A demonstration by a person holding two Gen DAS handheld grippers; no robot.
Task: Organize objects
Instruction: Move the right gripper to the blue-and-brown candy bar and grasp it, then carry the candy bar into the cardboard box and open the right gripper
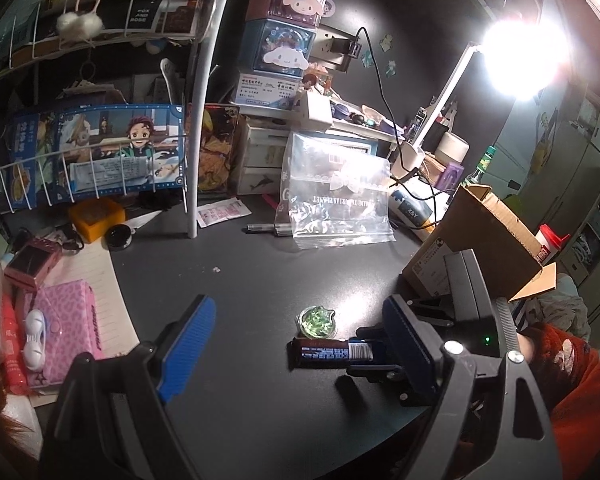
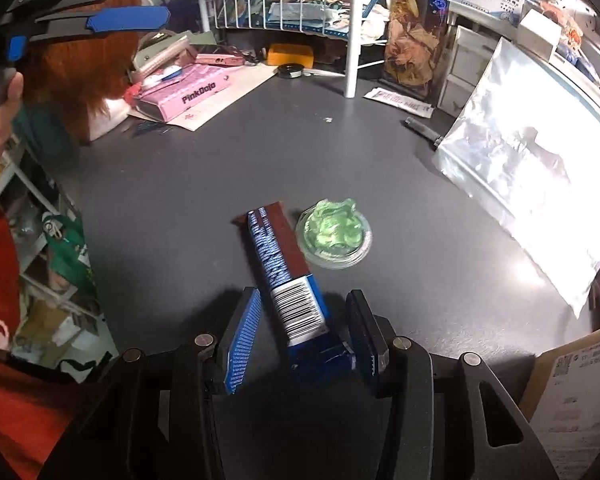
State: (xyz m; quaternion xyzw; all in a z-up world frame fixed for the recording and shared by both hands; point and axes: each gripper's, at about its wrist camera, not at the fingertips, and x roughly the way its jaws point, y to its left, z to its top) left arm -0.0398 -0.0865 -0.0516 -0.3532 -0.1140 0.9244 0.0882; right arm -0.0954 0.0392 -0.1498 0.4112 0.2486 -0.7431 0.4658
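A long dark red and blue box (image 2: 284,268) with a barcode lies on the black desk (image 2: 204,176), its near end between the open jaws of my right gripper (image 2: 300,328); the blue pads stand apart from its sides. A small round clear case of green glitter (image 2: 334,234) lies touching the box's right side. In the left wrist view the box (image 1: 328,354) and the green case (image 1: 317,322) lie ahead, with the right gripper (image 1: 374,354) around the box's end. My left gripper (image 1: 300,340) is open and empty above the desk.
A clear zip bag (image 1: 334,196) leans at the back, a pen (image 1: 266,229) before it. A cardboard box (image 1: 484,240) stands at right. A pink box (image 1: 66,320) and notepad lie at left. A white wire rack with its pole (image 1: 198,128), drawers and a bright lamp (image 1: 520,56) stand behind.
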